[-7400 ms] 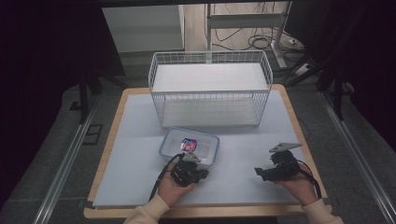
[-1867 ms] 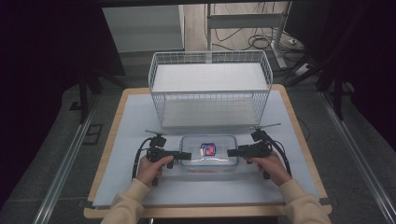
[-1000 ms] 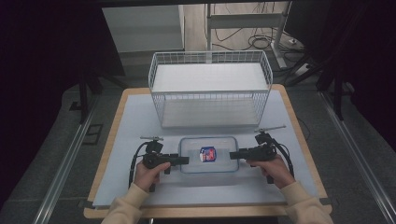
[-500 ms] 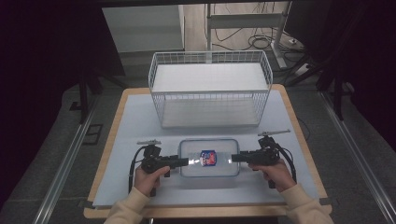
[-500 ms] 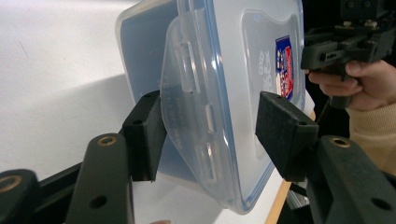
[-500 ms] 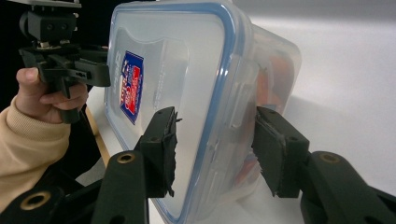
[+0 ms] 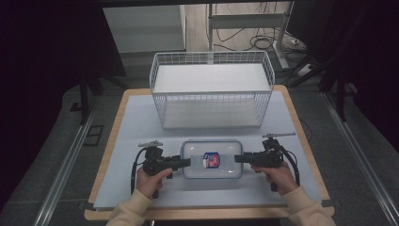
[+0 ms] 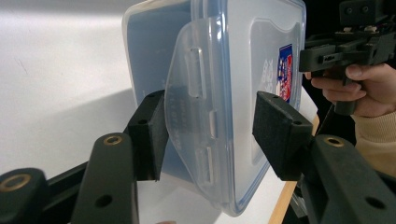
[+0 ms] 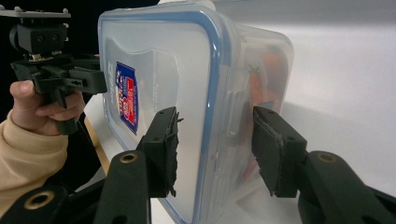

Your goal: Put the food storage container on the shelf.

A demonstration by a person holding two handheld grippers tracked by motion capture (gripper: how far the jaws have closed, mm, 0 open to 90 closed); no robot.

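A clear plastic container (image 7: 194, 155) with a blue-rimmed lid and a red-and-blue sticker (image 7: 211, 160) lies on the mat in front of the wire basket. My left gripper (image 7: 186, 162) is at its left end and my right gripper (image 7: 237, 158) at its right end. In the left gripper view, the left gripper (image 8: 208, 133) has just been closing, with the raised latch flap (image 8: 196, 93) and lid edge between its pads. In the right gripper view, the right gripper (image 9: 215, 140) has closed further and is shut on the container's (image 9: 187, 60) other end. The left gripper (image 9: 56, 79) shows beyond it.
A white wire basket (image 7: 211, 56) stands at the back of the pale mat (image 7: 136, 127), right behind the container. The wooden table edge (image 7: 207, 214) runs along the front, below the person's cream sleeves. Dark floor and metal rails flank the table.
Over the last two seconds the container and both grippers have slid toward the table's front edge. Both hands have since held their places at the container's ends.
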